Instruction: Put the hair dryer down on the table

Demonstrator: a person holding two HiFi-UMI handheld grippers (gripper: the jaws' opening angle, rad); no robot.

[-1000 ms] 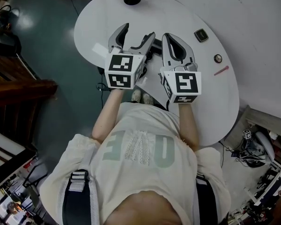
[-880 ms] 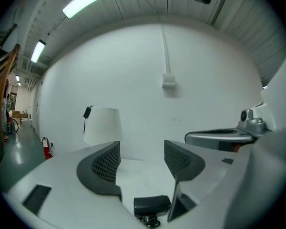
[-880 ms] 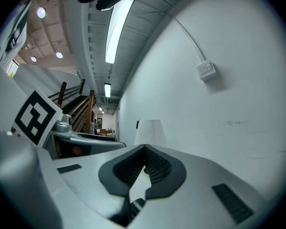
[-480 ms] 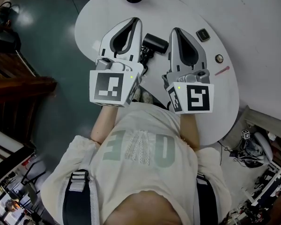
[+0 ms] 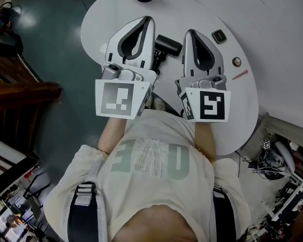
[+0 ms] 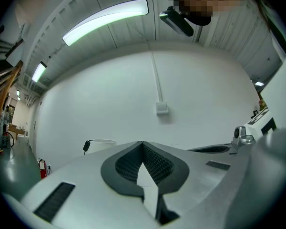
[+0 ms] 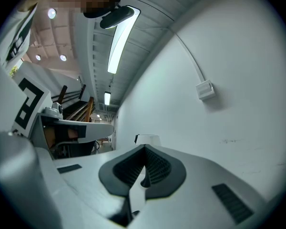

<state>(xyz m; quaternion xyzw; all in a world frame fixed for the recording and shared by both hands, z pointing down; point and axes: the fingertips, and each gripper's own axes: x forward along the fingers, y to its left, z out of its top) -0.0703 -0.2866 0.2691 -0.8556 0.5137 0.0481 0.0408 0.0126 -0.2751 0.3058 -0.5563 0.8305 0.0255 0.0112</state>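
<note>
Hair dryer [image 5: 167,45] lies on table [image 5: 233,105], between the grippers. Left gripper [image 5: 148,20] jaws just clenched, empty. Right gripper [image 5: 189,33] clenched, empty. Dryer probably light, rigid, slick plastic. Best hold is the handle, partly hidden here.

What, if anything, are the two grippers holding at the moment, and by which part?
Nothing. The left gripper, its jaws just closed, and the right gripper are both shut and empty; the hair dryer lies on the table.
</note>
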